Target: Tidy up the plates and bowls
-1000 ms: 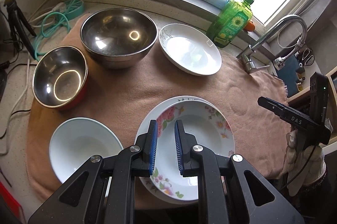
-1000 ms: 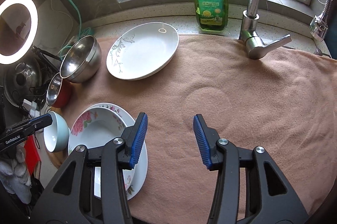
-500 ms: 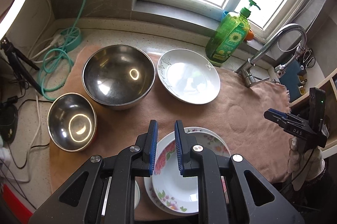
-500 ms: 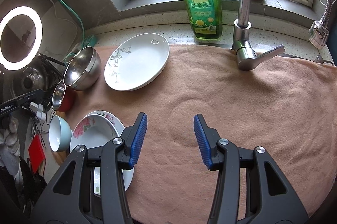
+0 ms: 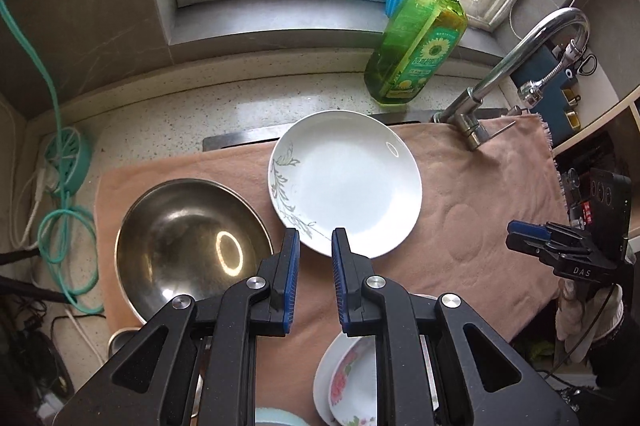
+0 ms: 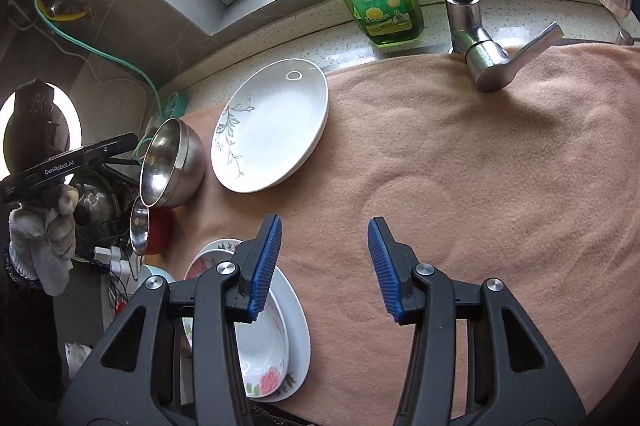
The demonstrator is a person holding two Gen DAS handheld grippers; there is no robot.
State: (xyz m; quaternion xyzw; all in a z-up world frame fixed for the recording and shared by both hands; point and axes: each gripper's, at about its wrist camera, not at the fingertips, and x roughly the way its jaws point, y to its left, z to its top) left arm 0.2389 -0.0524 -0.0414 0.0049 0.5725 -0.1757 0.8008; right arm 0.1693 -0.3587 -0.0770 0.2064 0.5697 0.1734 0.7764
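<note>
Far left on the brown towel (image 5: 480, 226), large steel bowl (image 5: 188, 246); beside it, white plate (image 5: 348, 182), just beyond left gripper (image 5: 316, 266), nearly closed and empty. Right gripper (image 6: 324, 266) half spread, empty, beside stacked floral dishes (image 6: 264, 346). Risk: smooth rim slipping from narrow pads, or knocking the bowl.

Your left wrist camera looks steeply down along its own fingers from above the near edge of the cloth-covered counter (image 5: 472, 222), the white leaf-patterned plate (image 5: 346, 182) close ahead at 12 o'clock and the window beyond. Your right wrist camera sits lower and further right, facing the same wall, with that plate (image 6: 270, 124) at 11 o'clock. Both views share the plate, the large steel bowl (image 5: 188, 246), the green soap bottle (image 5: 416, 38) and the faucet (image 5: 520, 66); each catches the other gripper at its frame edge.
</note>
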